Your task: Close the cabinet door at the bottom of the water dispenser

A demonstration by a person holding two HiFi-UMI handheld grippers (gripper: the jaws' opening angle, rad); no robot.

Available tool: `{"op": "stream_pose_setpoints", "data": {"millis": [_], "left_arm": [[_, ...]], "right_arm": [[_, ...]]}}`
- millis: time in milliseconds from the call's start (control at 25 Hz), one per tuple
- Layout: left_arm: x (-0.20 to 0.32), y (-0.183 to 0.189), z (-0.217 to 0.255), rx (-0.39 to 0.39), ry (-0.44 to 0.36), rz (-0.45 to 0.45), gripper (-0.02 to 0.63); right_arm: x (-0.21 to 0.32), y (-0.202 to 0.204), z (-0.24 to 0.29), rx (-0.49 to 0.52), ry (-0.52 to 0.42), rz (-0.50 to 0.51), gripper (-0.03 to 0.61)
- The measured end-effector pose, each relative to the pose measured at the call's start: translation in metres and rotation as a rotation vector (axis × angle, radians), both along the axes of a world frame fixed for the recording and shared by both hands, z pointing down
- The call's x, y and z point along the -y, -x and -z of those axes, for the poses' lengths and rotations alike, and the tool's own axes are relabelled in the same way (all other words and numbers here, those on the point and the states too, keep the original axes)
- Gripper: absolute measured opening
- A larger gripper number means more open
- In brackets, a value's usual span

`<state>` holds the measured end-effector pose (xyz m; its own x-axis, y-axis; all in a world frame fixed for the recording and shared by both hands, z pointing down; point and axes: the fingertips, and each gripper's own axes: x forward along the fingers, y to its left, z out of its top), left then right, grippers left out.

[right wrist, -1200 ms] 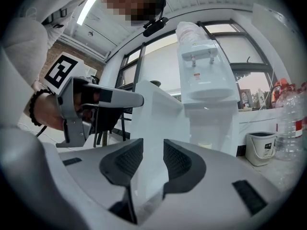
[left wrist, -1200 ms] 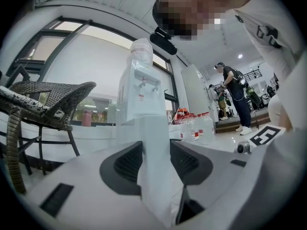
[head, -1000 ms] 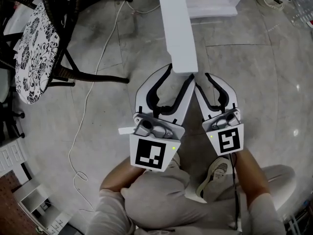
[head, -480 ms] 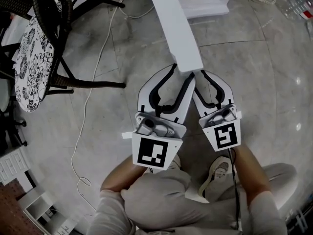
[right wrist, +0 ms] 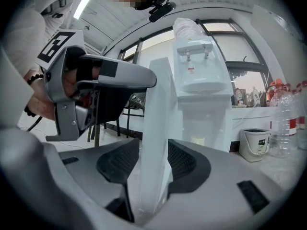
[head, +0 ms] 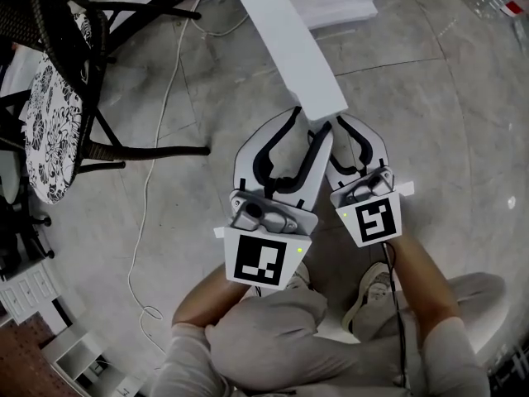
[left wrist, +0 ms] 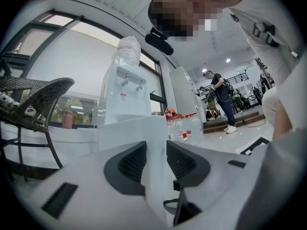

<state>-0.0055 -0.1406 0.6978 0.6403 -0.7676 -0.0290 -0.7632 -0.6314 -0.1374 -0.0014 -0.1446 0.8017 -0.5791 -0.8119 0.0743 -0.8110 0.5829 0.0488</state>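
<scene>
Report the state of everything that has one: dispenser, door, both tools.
Dispenser: upright, bottle seated on top.
Door: open, swung out from the cabinet.
Left tool: jaws have just been closing, now shut on the door's edge.
Right tool: jaws have just been opening; door's edge between them, not clamped.

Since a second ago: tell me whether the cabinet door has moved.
Yes. The cabinet door has swung rightward at its free end, away from the chair leg, toward the dispenser base.
</scene>
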Motion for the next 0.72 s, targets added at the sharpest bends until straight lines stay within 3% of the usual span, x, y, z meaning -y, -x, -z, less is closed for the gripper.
{"op": "stream_pose_setpoints", "data": {"millis": [520, 720], "left_arm": [[0.005, -0.023, -0.006, 0.020, 0.013, -0.043, 0.135], [0.006, -0.009, -0.018, 0.055, 0.027, 0.019, 0.060]], "right_arm": [[0.015, -0.028, 0.008, 0.042, -0.029, -0.064, 0.175], [0.018, -0.039, 0.008, 0.051, -0.027, -0.076, 0.172]]}}
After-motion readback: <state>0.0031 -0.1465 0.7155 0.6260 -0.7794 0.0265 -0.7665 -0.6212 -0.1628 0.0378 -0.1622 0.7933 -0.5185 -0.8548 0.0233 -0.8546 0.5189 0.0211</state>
